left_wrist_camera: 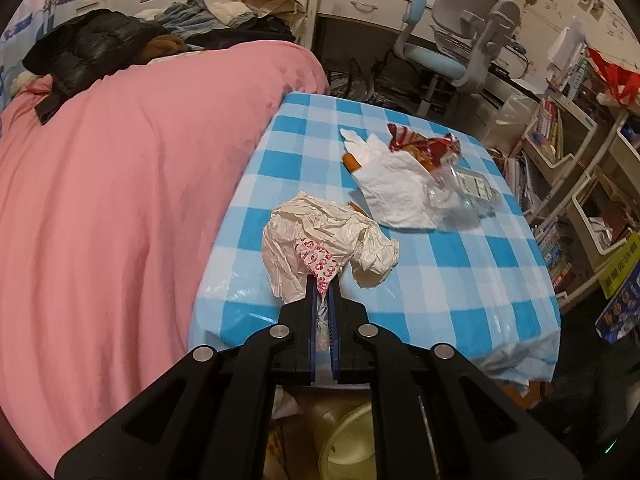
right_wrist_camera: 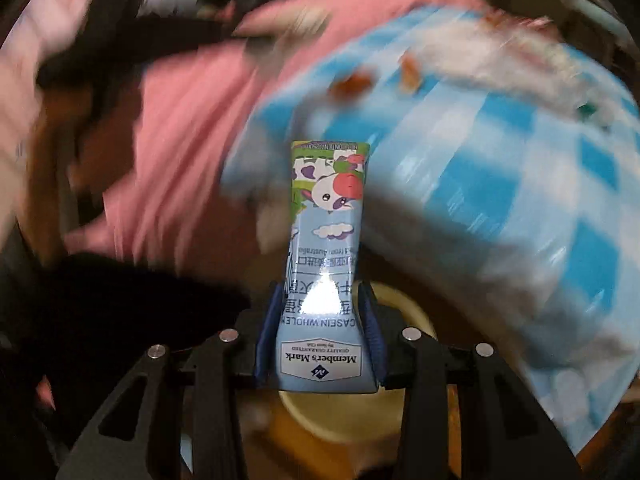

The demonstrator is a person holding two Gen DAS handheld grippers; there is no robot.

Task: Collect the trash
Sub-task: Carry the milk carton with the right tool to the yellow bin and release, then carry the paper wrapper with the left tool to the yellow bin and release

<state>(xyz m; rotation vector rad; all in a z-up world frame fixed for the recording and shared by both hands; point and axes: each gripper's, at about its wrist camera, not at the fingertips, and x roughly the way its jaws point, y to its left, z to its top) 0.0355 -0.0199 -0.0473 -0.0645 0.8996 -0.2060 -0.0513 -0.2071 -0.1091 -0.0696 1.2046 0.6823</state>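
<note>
The left gripper [left_wrist_camera: 325,280] has its two blue pads pressed tight together on a corner of the crumpled paper wrapper [left_wrist_camera: 326,242], the white one with red marks on it. The wrapper sticks out just past the tips, above the near edge of the blue checked table [left_wrist_camera: 460,280]. It looks very light and soft, so a pinch on one fold should be enough to carry it (but a thin corner could tear or slip out if it gets shaken). The right gripper [right_wrist_camera: 320,300] is squeezing a milk carton [right_wrist_camera: 326,248] around its middle, and the carton's sides bend in where the pads push. That tells me the carton is probably empty, light and a bit squashy, with a shiny skin that might slide. Holding it at the waist, like now, seems a good spot. Right under both grippers is a pale yellow bin [right_wrist_camera: 348,416], likely where the trash goes. Farther ahead of the left gripper on the table lie a white tissue [left_wrist_camera: 394,188], a red snack wrapper [left_wrist_camera: 424,146] and a clear plastic pack [left_wrist_camera: 466,194], touching each other. The tissue is floppy, so grab a bunched part. The plastic pack looks crinkly and slippery, so pinch a flat edge.
</note>
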